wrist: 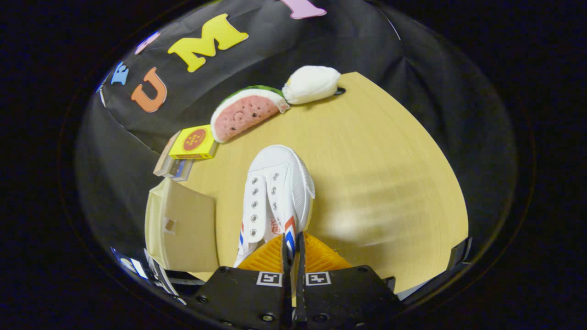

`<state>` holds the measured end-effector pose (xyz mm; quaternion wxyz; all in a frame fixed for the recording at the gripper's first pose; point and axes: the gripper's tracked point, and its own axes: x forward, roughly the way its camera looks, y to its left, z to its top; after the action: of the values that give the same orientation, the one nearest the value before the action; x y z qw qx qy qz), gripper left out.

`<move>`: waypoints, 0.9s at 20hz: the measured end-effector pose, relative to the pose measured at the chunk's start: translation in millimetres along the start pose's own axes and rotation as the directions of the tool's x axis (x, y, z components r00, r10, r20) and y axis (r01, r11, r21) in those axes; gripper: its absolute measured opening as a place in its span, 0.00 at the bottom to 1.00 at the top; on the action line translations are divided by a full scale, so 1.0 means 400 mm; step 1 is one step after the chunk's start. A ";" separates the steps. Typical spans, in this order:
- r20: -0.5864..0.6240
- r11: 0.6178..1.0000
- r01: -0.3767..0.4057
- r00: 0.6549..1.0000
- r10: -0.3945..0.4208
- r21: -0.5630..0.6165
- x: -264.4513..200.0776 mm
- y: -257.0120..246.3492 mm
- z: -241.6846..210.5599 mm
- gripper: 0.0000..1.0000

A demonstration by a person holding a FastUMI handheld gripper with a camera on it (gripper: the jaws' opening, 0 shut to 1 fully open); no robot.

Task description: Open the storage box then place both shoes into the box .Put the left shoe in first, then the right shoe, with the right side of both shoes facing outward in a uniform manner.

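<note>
We had gripper (293,247) fingers pinched nearly together on white shoe (275,192) collar wall. Judged shoe light, canvas soft, collar likely to fold; storage box (183,224) just beside.

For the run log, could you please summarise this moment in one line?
claw: shut on white shoe collar | shoe: above table | storage box: beside shoe

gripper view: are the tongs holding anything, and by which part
The tongs are shut on the white shoe, pinching the thin upper edge at its heel end, by the red and blue stripes. The toe points away, over the wooden table.
</note>
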<state>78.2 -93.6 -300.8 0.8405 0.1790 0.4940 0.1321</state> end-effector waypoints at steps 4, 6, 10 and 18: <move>0.059 0.997 -0.070 0.996 0.071 -0.019 -0.081 0.245 0.014 0.04; 0.077 0.995 -0.094 0.992 0.097 -0.034 -0.103 0.366 0.016 0.03; 0.102 0.988 -0.117 0.987 0.128 -0.102 -0.102 0.595 -0.003 0.04; 0.097 0.978 -0.044 0.993 0.065 -0.206 0.056 0.804 -0.142 0.04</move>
<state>24.6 214.9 -205.2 0.8749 0.1122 0.4287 0.1955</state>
